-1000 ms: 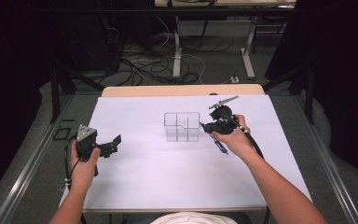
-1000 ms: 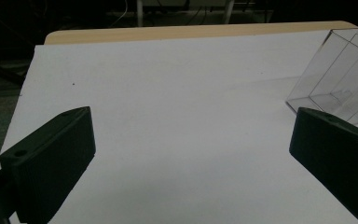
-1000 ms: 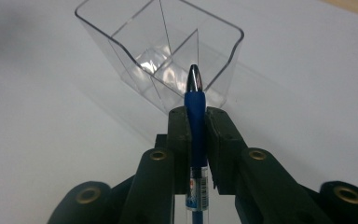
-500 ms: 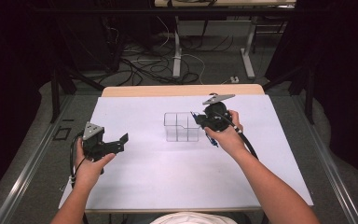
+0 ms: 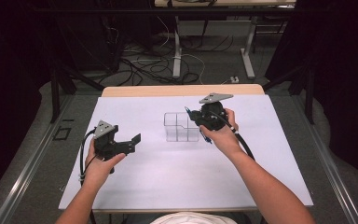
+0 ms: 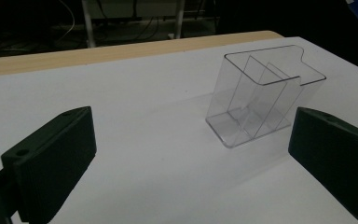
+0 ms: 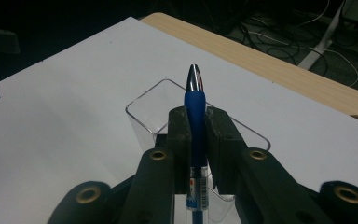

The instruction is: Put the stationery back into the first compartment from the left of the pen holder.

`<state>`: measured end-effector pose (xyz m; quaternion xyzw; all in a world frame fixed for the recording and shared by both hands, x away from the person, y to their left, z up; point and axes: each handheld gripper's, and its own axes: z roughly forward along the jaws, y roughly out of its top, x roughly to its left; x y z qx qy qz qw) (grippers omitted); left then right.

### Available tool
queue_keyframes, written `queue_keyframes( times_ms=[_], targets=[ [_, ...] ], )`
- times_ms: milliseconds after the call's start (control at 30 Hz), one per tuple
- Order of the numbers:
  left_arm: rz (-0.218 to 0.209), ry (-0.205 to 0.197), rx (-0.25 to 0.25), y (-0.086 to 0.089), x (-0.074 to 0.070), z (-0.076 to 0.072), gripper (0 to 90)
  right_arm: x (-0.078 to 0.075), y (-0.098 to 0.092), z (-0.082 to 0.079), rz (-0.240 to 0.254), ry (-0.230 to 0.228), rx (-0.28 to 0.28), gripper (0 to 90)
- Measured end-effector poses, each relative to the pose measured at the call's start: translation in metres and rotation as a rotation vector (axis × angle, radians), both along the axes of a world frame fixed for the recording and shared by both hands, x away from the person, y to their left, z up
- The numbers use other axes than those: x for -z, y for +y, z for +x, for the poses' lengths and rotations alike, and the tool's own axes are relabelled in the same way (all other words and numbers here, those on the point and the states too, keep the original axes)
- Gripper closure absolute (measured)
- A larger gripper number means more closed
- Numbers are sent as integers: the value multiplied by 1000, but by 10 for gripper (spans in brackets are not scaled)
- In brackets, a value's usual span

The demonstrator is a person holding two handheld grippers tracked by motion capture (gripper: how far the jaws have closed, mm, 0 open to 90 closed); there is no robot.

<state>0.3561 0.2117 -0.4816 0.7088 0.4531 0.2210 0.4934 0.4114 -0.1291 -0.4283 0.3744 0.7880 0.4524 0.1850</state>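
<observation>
Pen [image 7: 195, 122]: blue, clamped between the 2 jaws of the right gripper [image 7: 195, 140]; long axis runs along the jaws, silver tip forward and past them, toward the holder.
Holder [image 5: 181, 127]: clear plastic, 3 compartments, upright on the white table [image 5: 177, 182], open side up.
Pen place: at the holder's right edge in the high view [image 5: 196, 122]; tip above the rim, touching or not cannot be told.
Right gripper [image 5: 199, 116]: jaws together on the pen, just right of the holder.
Left gripper [image 5: 129, 141]: jaws apart, nothing between them, well left of the holder, aimed at it.
</observation>
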Motion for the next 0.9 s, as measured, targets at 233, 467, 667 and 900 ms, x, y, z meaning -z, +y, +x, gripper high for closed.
queue_keyframes(
  times_ms=[233,467,667,900],
  targets=[
    [-43,3,28,-12,-8,3,47,-7,9,3,24,-33,-9,806],
    [-62,-26,66,-28,-15,7,221,-15,17,6,55,-77,-9,806],
    [-106,-5,106,-47,-21,14,332,-15,20,6,55,-100,-17,806],
    [-114,27,167,-76,-26,17,344,-17,22,3,69,-119,-22,806]
  ],
)
